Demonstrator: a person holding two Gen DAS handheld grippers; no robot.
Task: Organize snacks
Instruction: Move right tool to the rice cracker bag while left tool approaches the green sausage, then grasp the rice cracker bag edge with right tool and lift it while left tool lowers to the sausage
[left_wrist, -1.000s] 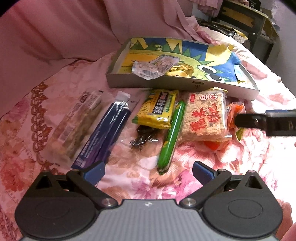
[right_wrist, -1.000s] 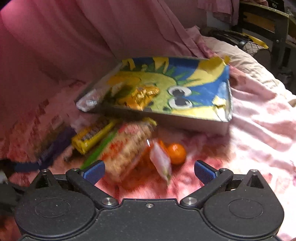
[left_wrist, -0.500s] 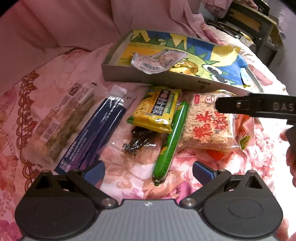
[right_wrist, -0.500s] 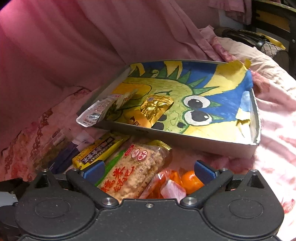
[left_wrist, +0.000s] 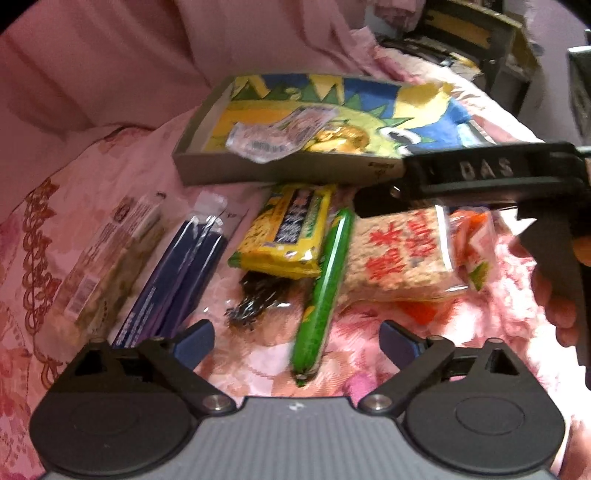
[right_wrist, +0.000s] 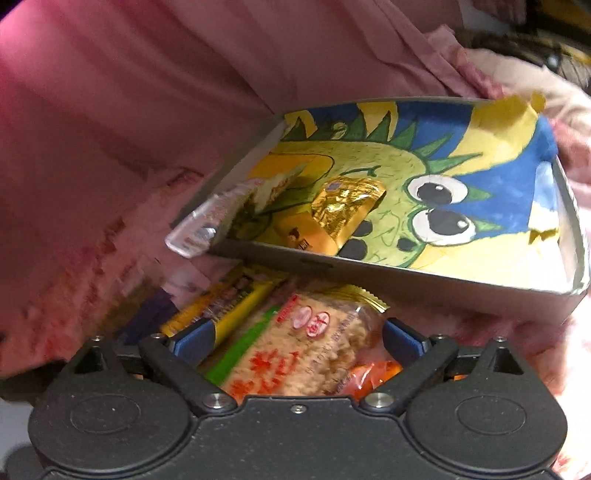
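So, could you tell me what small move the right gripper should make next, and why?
Probably ease down and finish closing on the rice cracker pack: the right gripper straddles it, jaws closing but pads not yet touching, and the box just beyond has room.

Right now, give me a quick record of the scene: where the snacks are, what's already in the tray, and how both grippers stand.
surface: pink floral bedspread
tray: holds a clear wrapper and a gold packet
outside tray: rice cracker pack, green sausage, yellow packet, blue packet, pale long packet
left gripper: jaws wide, closing, green sausage's end between them, not pressed
right gripper: jaws wide, closing, rice cracker pack between them, not yet pinched
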